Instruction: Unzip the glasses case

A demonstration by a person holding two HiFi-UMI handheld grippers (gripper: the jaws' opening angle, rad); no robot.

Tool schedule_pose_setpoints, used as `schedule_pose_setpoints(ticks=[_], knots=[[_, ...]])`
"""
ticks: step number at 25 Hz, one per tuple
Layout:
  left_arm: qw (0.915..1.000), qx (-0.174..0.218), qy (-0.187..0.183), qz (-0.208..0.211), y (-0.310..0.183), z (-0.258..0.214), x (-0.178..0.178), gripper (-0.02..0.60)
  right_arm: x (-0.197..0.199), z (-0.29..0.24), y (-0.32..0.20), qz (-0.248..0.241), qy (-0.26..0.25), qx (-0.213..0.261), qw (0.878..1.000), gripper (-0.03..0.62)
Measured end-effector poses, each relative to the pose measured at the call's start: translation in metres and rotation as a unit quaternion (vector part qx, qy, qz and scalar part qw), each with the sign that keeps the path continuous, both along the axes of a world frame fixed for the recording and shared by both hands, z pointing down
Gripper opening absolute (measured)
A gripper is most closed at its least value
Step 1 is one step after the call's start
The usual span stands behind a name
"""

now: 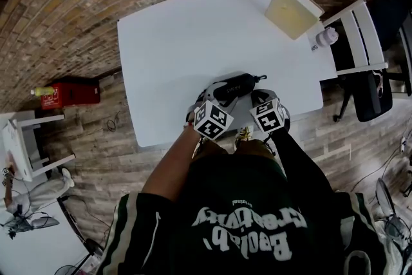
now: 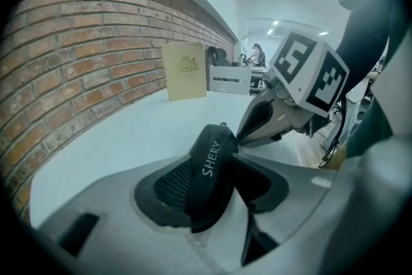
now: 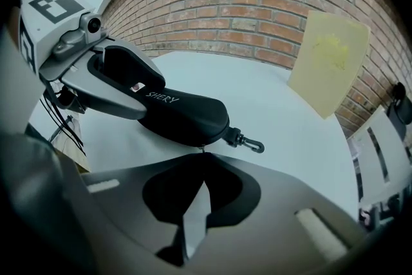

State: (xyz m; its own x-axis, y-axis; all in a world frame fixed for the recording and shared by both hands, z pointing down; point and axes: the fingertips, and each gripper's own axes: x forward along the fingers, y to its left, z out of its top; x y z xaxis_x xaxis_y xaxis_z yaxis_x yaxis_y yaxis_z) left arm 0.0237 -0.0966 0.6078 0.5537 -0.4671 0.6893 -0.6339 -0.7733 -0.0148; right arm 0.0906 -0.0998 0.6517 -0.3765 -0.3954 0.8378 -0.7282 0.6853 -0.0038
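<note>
A black glasses case (image 1: 235,87) printed SHERY lies near the front edge of the white table (image 1: 193,35). My left gripper (image 1: 219,96) is shut on one end of the case (image 2: 212,151), which is clamped between its pads. My right gripper (image 3: 202,154) is shut, and its tips meet on the small metal zipper pull (image 3: 201,149) on the case's rim (image 3: 187,116). A black clip (image 3: 250,141) hangs from that end. In the left gripper view the right gripper (image 2: 241,136) touches the case's far end.
A pale yellow booklet (image 1: 293,9) stands at the table's far right corner, against the brick wall. A white slatted chair (image 1: 357,35) and a small white bottle (image 1: 327,37) are to the right. On the floor to the left sits a red box (image 1: 71,92).
</note>
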Motion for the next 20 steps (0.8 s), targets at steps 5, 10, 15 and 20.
schedule_pose_setpoints(ticks=[5,10,15,20], knots=[[1.0,0.001,0.002,0.001,0.0,0.0,0.001,0.193,0.005,0.0,-0.009,0.001,0.006,0.005,1.0,0.014],[1.0,0.002,0.0,0.002,0.0,0.001,0.002,0.192,0.01,0.0,-0.017,-0.001,0.012,0.009,1.0,0.014],[1.0,0.003,0.001,0.001,-0.001,0.0,0.001,0.193,0.01,-0.001,-0.024,-0.002,0.016,0.009,1.0,0.014],[0.9996,0.012,-0.019,0.018,0.0,-0.004,0.0,0.192,0.012,-0.002,-0.021,0.004,0.012,0.007,1.0,0.014]])
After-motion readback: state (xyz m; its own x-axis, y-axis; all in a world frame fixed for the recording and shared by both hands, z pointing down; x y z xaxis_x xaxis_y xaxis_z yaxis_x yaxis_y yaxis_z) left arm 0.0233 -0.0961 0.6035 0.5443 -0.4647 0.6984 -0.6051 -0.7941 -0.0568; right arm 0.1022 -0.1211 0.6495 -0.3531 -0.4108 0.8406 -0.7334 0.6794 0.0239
